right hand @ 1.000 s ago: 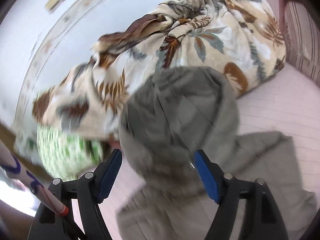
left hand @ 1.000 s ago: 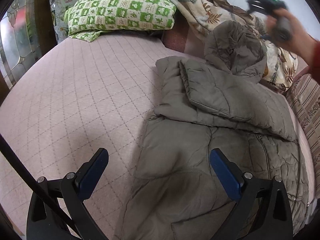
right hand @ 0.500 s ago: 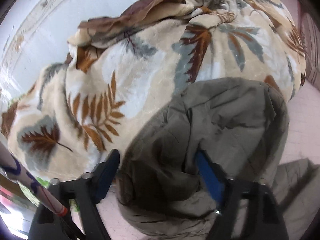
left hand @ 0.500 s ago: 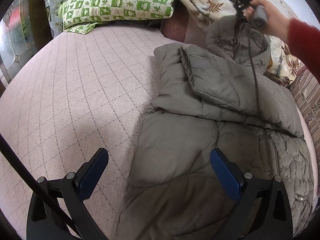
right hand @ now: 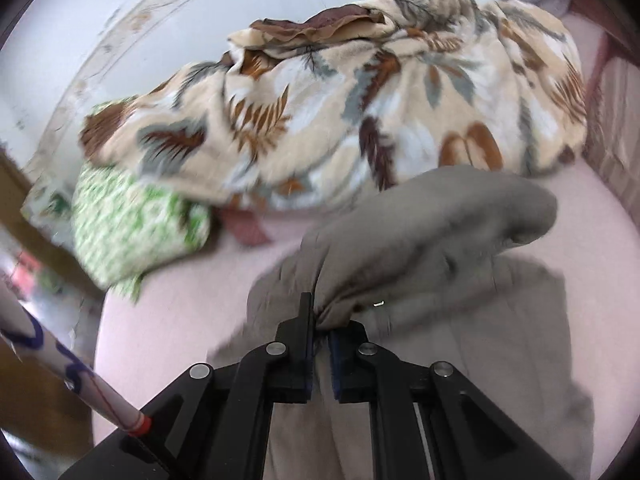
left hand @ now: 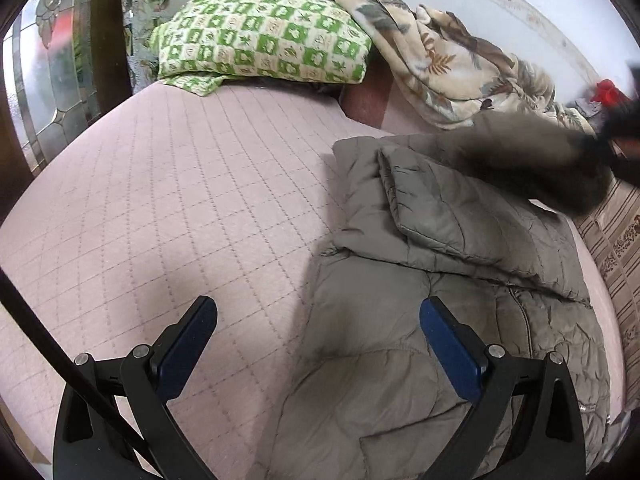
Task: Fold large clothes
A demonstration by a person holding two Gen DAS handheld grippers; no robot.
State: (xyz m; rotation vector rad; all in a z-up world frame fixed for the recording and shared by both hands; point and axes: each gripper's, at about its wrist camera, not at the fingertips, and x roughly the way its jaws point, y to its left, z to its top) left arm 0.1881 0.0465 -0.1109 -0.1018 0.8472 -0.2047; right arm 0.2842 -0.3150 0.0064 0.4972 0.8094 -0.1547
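Observation:
A large grey-green padded jacket lies on the pink quilted bed, one sleeve folded across its upper part. Its hood is lifted off the bed, with my right gripper shut on the hood's edge. In the left wrist view the hood is a dark blur stretched toward the right gripper at the far right edge. My left gripper hovers open above the jacket's lower left edge, holding nothing; one finger is over the bed, the other over the jacket.
A green checked pillow lies at the head of the bed. A bunched leaf-patterned blanket rests against the white wall behind the hood. A striped cloth hangs along the bed's right side. Dark wooden framing with glass stands at left.
My right gripper closed on the hood and pulled it up and away from the blanket, stretching it rightward. My left gripper stayed open over the jacket's lower edge.

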